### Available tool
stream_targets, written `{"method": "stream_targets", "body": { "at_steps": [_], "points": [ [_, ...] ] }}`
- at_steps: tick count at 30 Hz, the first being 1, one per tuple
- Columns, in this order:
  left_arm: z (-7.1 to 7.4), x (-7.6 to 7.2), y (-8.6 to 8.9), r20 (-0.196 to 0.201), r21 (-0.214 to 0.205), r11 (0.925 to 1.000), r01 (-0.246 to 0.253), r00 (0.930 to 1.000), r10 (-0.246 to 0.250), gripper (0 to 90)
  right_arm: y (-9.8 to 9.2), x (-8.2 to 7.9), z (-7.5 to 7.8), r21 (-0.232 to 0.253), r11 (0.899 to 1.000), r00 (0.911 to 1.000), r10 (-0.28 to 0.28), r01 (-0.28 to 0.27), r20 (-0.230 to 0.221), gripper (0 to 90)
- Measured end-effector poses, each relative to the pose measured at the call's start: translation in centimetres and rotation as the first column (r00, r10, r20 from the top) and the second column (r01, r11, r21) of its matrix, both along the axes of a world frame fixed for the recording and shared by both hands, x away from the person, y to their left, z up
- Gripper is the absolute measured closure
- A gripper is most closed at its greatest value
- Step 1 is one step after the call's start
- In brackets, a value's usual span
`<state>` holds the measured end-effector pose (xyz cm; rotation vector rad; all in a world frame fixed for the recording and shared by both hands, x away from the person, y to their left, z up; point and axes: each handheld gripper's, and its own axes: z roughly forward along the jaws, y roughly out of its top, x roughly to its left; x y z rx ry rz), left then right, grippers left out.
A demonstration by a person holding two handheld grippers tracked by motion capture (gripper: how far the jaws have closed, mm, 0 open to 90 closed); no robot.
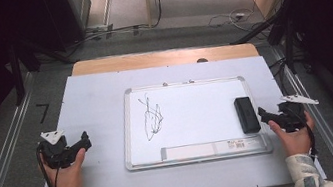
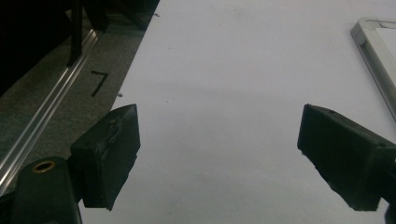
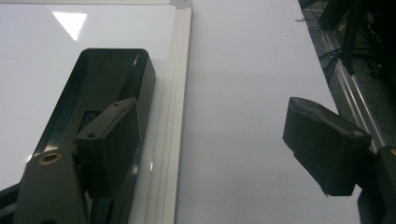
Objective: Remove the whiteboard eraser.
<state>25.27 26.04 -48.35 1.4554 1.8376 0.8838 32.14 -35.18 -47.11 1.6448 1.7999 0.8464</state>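
Right hand-held gripper (image 3: 212, 149) sits closest, jaws wide apart and empty, hovering at the whiteboard's (image 1: 132, 129) right edge with the black eraser (image 1: 247, 114) just beside its left jaw. Eraser lies flat on the board near its right frame rail, long side parallel to that rail; the scribble (image 1: 152, 117) is well apart, toward the board's left half. Left hand-held gripper (image 1: 84, 141) is also spread open, nothing between the jaws, over bare bench (image 1: 89, 100) left of the board. Risks as I read them: the left jaw is over the eraser and the other is off the board over the bench, so a straight close would straddle the raised frame rail, catch it, and shove the whole board instead of gripping. The eraser's glossy shell looks slippery, so a grab near one end could let it pivot or pop out. Nothing pins the board, so wiping pressure may slide it across the bench unless the left gripper braces its frame. Pressing tilted would wipe with an edge and smear rather than clear.
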Motion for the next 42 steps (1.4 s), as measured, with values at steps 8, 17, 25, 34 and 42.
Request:
{"method": "stream_targets", "body": {
  "at_steps": [8, 17, 25, 34, 42],
  "points": [
    [0.0, 0.1, -0.2, -0.006, -0.009, 1.0, 0.002, 1.0, -0.002, 13.7, 0.4, -0.2, 0.2, 0.011, 1.0, 0.9999, 0.012, -0.012, -0.003, 17.9],
    [-0.1, 0.2, -0.2, -0.008, -0.009, 0.9999, 0.01, 0.9999, -0.01, 13.7, 1.8, 0.5, 0.3, 0.024, 0.999, 0.999, 0.044, -0.044, 0.001, 18.1],
    [-0.2, 0.3, -0.4, -0.01, -0.006, 0.9999, 0.015, 0.9998, -0.015, 13.8, 3.7, 1.7, -0.1, 0.034, 0.997, 0.9971, 0.074, -0.073, -0.015, 19.3],
    [-0.4, 0.4, -0.5, -0.016, -0.006, 0.9998, 0.018, 0.9997, -0.018, 13.8, 5.5, 3.1, -0.9, 0.015, 0.996, 0.9958, 0.084, -0.083, -0.038, 20.2],
    [-0.4, 0.4, -0.4, -0.021, -0.01, 0.9998, 0.016, 0.9996, -0.016, 13.8, 6.2, 3.9, -1.6, 0.008, 0.999, 0.9963, 0.054, -0.054, -0.068, 24.7]
  ]
}}
